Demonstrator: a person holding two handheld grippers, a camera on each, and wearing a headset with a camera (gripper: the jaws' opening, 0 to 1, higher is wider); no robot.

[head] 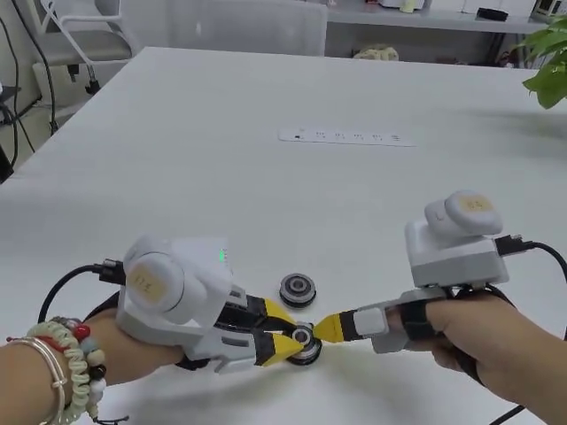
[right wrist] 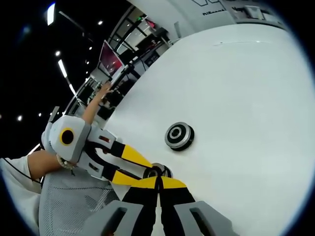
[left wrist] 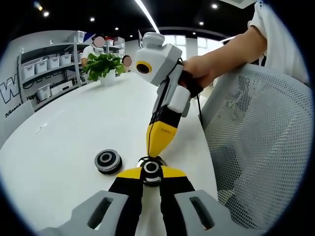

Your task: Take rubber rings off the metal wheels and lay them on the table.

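now left tongs (left wrist: 151,173) grip a wheel (head: 304,342) (hub up), right tongs (head: 322,329) touching.

Wheel (head: 305,337) half buried under the left gripper (head: 292,340)'s yellow tips. The right gripper (head: 324,329) is tight against it, and what it pinches is hidden. Plant (head: 549,53) clipped by the right edge, clutter on the shelf (head: 425,18) blurred.

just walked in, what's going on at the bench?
A person holds a hand-held gripper in each hand over a white table. The left hand-held gripper is clamped on a small metal wheel at the tabletop. The right hand-held gripper, jaws together, has its tips at that wheel's rim; whether it has pinched anything is unclear. A second wheel lies beside them, its dark rubber ring on.
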